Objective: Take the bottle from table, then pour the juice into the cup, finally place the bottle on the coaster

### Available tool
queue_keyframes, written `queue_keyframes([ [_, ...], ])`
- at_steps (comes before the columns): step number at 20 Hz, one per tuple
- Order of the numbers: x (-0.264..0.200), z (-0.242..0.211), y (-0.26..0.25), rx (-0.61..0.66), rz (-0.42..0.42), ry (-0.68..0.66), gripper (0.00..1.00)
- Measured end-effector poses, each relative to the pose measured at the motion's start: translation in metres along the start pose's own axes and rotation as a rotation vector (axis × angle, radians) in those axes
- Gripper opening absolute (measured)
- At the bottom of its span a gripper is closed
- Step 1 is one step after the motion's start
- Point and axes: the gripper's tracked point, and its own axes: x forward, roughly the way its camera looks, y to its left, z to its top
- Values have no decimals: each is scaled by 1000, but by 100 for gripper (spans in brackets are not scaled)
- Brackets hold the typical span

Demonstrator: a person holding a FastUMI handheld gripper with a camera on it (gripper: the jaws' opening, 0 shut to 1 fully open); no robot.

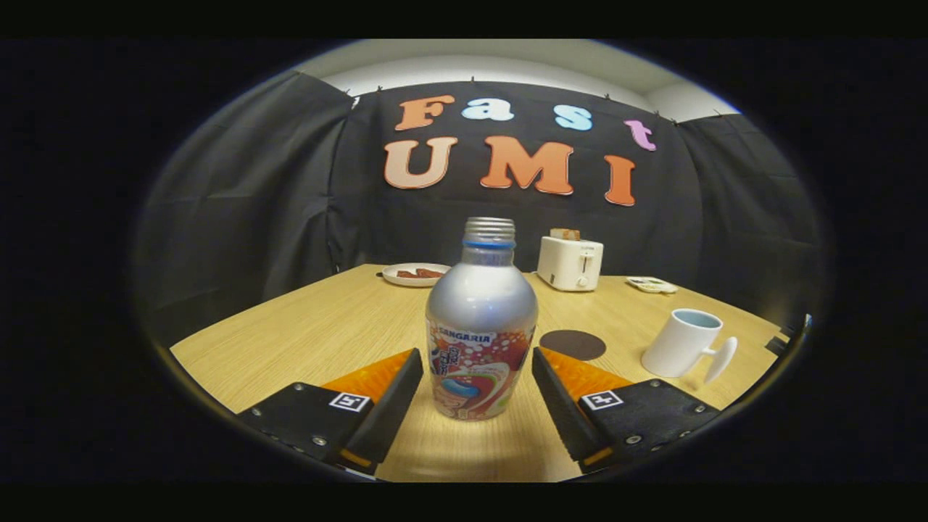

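Fingers of the gripper (pixel 478 370) stand spread wide, one on each side of the bottle (pixel 481 326), with a clear gap to either flank, so nothing is gripped. Each finger carries one small square black-and-white marker on top. The bottle stands upright on the wooden table (pixel 326 326) between the fingers, near the table's near edge; its silver shoulder rises to an uncapped threaded neck with a blue ring, and the printed wrap reads "SANGARIA" above other writing too small to make out. Just beyond the right finger lies one dark round coaster (pixel 573 344), flat on the wood. Further right, near the table's right edge, one white cup (pixel 685 343) stands with its handle toward the near side. Along the far edge sit one white toaster (pixel 570 262), one plate (pixel 415 274) with something reddish, and a small flat object (pixel 651 285) I cannot identify.
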Motion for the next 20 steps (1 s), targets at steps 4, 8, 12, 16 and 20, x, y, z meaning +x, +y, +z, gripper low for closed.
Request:
queue_keyframes([
  [4,4,-14,0,8,13,33,85],
  [8,6,-14,1,15,18,37,80],
  [12,4,-6,-2,10,13,18,77],
  [16,2,14,-5,103,32,-23,77],
  [20,2,26,-12,219,58,-34,77],
])
